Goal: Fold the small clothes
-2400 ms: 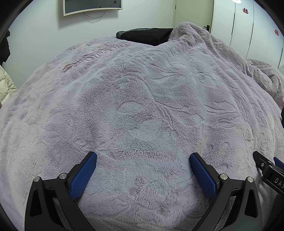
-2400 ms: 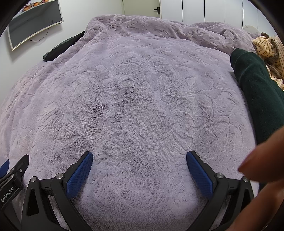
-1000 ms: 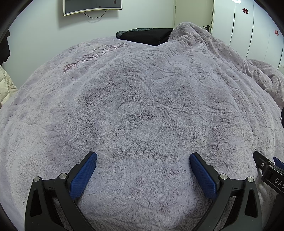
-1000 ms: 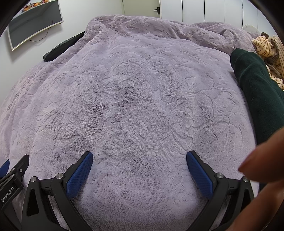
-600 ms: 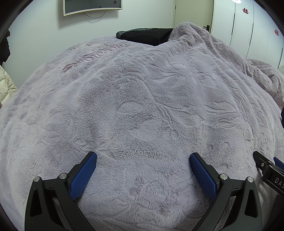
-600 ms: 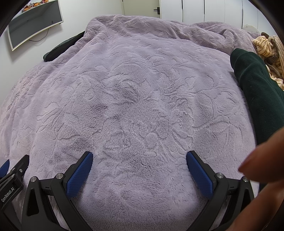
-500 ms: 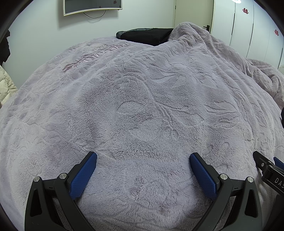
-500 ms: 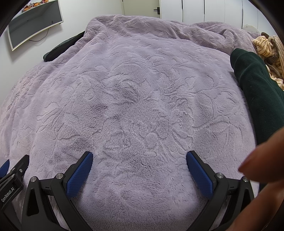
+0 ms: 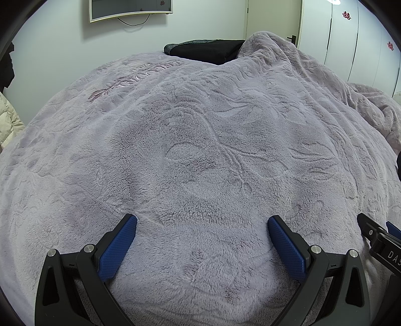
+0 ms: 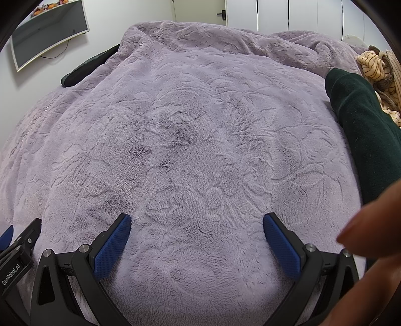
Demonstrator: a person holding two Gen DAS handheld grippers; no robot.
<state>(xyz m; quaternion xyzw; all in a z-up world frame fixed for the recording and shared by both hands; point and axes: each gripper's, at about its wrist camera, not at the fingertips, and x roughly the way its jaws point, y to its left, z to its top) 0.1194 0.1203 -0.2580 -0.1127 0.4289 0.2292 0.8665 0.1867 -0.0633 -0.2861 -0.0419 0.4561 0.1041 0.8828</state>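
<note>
Dark green garment (image 10: 363, 120) on lilac blanket (image 10: 200, 125)

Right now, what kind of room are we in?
Most likely a bedroom: a plush lilac blanket covers a bed, white wardrobe doors line the wall, and a screen hangs opposite.

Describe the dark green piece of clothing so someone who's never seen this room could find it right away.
Start from the lilac fleece blanket covering the bed. Along its right edge in the right wrist view lies the dark green garment, plain and velvety. Beside it, the tan striped cloth is pale and patterned.
</note>
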